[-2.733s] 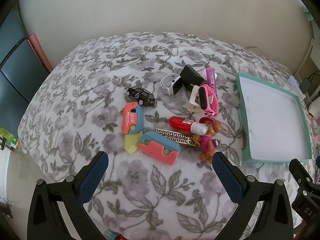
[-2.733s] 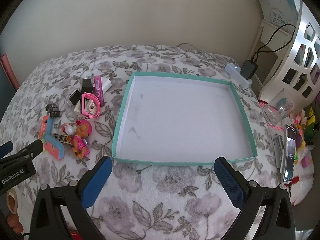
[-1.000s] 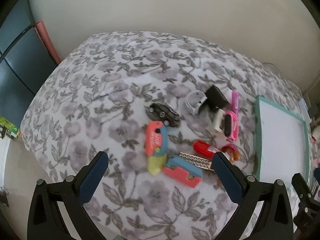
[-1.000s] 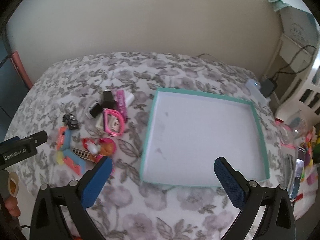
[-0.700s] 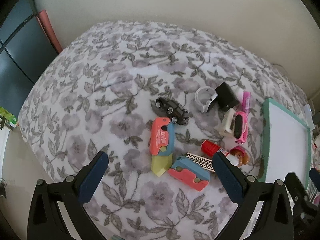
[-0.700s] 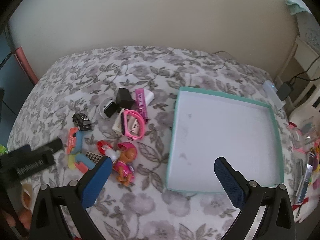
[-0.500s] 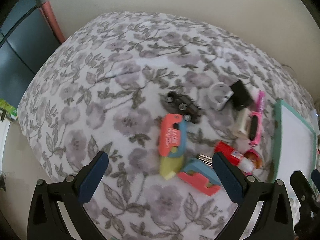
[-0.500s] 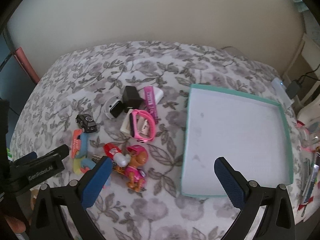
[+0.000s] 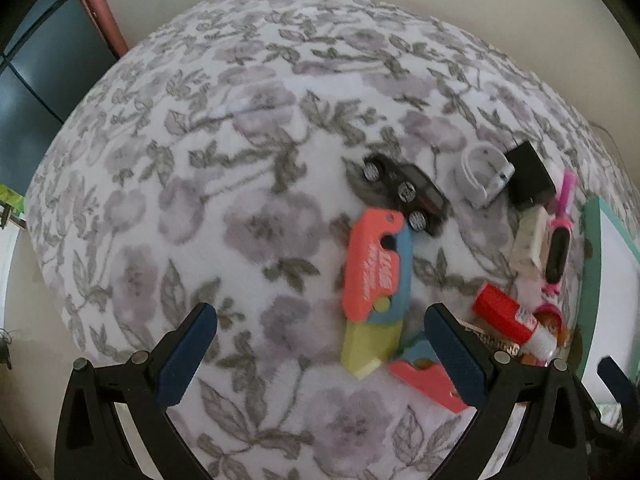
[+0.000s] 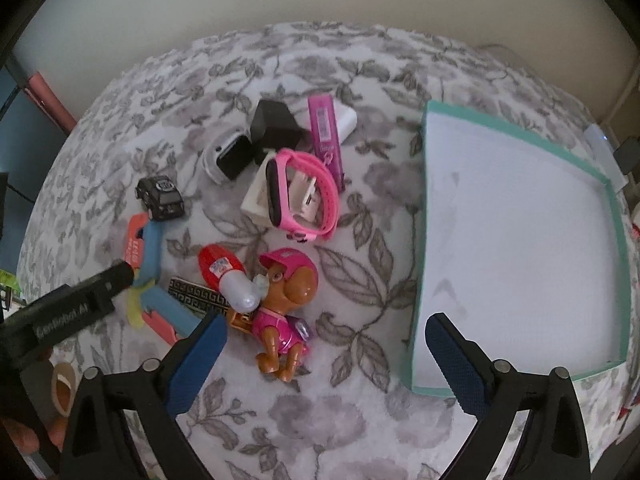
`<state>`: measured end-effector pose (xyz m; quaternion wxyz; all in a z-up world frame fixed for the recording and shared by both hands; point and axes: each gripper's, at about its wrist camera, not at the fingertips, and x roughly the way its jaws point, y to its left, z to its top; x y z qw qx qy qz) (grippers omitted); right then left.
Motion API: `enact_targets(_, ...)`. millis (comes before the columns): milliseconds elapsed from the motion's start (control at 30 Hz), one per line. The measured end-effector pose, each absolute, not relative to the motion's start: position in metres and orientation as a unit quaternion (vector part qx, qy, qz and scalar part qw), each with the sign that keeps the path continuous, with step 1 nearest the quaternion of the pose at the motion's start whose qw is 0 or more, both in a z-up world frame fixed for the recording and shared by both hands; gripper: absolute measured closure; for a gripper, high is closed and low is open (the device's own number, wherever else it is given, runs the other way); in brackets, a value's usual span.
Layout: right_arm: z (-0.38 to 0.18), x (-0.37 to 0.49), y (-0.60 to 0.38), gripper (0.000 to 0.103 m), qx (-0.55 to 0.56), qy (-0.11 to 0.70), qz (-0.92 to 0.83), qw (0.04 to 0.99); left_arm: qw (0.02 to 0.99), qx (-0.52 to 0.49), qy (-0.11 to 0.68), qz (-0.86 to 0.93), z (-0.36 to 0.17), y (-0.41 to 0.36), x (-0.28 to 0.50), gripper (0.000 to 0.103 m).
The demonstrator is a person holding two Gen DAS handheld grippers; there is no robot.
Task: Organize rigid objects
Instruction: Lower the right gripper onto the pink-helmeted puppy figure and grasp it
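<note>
1. The left tool [image 9: 320, 344] stands wide apart with nothing between its blue pads, hovering over the flowered bed [image 9: 224, 184].
2. The coral-and-blue folding toy [image 9: 376, 268] lies just ahead of that tool, right of its midline; its long axis runs near to far, with the yellow tip at the near end close to the right pad.
3. A second coral-and-blue piece [image 9: 424, 376] lies across the near right, partly hidden behind the left tool's right pad.
4. The black toy car [image 9: 404, 192] sits just beyond the folding toy's far end, its long axis slanting from far left to near right (wheels are turned toward the camera).
5. The right tool [image 10: 326, 350] is also spread wide and holds nothing.
6. The puppy figure [image 10: 284, 308] in pink lies between that tool's pads, closer to the left one; its head points far and its legs near.
7. The red glue stick [image 10: 226, 272] lies left of the puppy's head, white cap toward the puppy.
8. Farther off, the pink wristband [image 10: 300, 196] stands on edge beside a cream block [image 10: 258, 196], with the magenta tube [image 10: 326, 136] running near to far behind it.
9. The teal-rimmed tray [image 10: 420, 240] lies on the right, its near left corner just beyond the right tool's right pad.
</note>
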<state>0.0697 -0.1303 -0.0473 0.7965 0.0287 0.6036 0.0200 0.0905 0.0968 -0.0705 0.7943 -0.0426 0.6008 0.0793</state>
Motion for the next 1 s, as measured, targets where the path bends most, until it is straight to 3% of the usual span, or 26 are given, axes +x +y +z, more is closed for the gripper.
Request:
enact_targets(500, -0.074, 0.072, -0.114, 0.023, 0.012, 0.619, 0.055, 0.784, 0.783, -0.071, 0.613, 0.080, -0.076, 0.083, 0.070, 0.000)
enact_targets(733, -0.074, 0.070, -0.124, 0.046, 0.052, 0.623, 0.065, 0.778, 0.774, -0.079, 0.623, 0.078, -0.076, 0.065, 0.057, 0.000)
enact_targets(1000, -0.074, 0.066, -0.145, 0.053, 0.090, 0.636, 0.054, 0.765, 0.756, -0.114, 0.639, 0.081, -0.089, 0.054, 0.048, 0.000)
